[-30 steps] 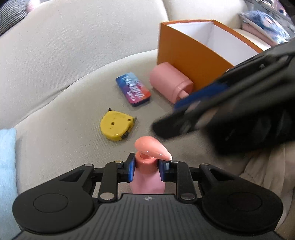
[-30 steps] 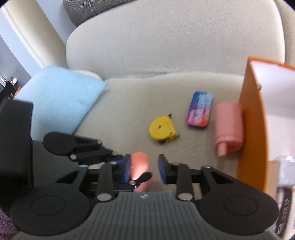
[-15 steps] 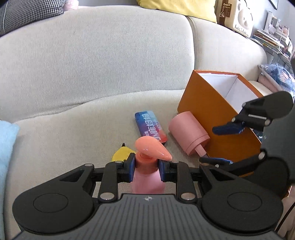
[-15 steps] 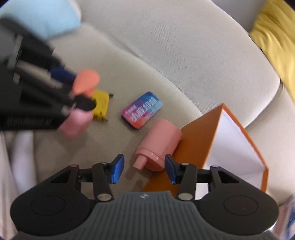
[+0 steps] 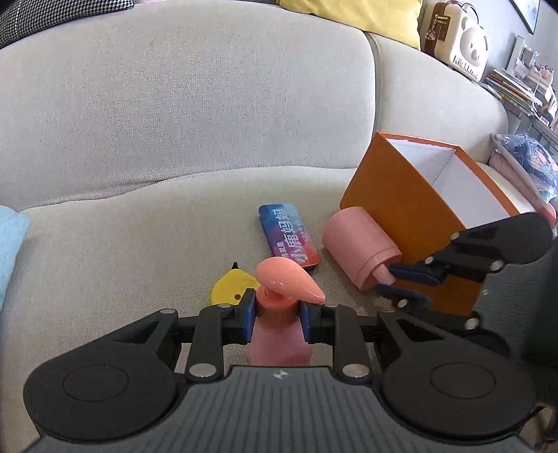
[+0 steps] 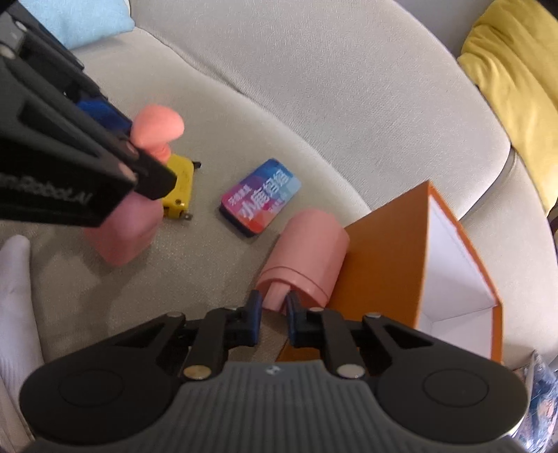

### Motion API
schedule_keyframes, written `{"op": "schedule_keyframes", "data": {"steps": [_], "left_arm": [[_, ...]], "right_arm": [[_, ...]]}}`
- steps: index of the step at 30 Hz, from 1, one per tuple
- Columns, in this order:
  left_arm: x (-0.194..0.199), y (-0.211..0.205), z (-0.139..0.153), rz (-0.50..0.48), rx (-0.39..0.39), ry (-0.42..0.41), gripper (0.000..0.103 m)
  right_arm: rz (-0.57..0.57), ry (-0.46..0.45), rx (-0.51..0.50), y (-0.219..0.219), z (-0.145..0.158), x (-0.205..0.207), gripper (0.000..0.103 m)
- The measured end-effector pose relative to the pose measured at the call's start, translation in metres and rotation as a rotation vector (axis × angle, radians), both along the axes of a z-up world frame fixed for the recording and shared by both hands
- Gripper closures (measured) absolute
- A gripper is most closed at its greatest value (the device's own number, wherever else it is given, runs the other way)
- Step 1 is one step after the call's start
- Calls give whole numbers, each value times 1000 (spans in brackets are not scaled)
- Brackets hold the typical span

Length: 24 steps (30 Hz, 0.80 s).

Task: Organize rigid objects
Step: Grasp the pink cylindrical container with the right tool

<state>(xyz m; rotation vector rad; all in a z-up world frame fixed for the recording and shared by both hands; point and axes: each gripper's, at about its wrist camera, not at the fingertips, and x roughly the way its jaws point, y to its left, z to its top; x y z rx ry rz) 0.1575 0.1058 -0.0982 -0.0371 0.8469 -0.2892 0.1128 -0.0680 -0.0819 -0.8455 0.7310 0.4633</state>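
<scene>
My left gripper is shut on the neck of a pink pump bottle, held upright over the sofa seat; the bottle also shows in the right wrist view. My right gripper is closed around the narrow neck of a pink cylindrical bottle that lies on its side against the orange box. That bottle and box also show in the left wrist view. A yellow tape measure and a blue-red tin lie on the cushion between them.
The orange box is open at the top with a white inside. A light blue pillow lies at the far left and a yellow cushion sits on the backrest. Shelves with books stand beyond the sofa's right end.
My right gripper moved away from the pump bottle to the lying pink bottle and closed on its neck. My left gripper rose with the pump bottle in it.
</scene>
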Motion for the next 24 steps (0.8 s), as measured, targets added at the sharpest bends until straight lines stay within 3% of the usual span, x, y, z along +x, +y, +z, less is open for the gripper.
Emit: {"op": "schedule_keyframes", "data": {"steps": [8,15,19,22,24], "left_arm": [[-1,-6,1,-22,6,-12,75],[-3,-1,2,6,-8,-16,75],[-1,0,-1,4,-17,-2,75],[-1,1,-2,15,-22,5,75],[-2,4,-1,30,-23,7,75]], "right_arm": [[44,5,148,-12,48,-9,92],[30,46,284,-9,55,5,92],[39,117,290,-3,49,10,92],[46,96,300,-3,44,8,91],[43,132,320,-5,42,10,76]]}}
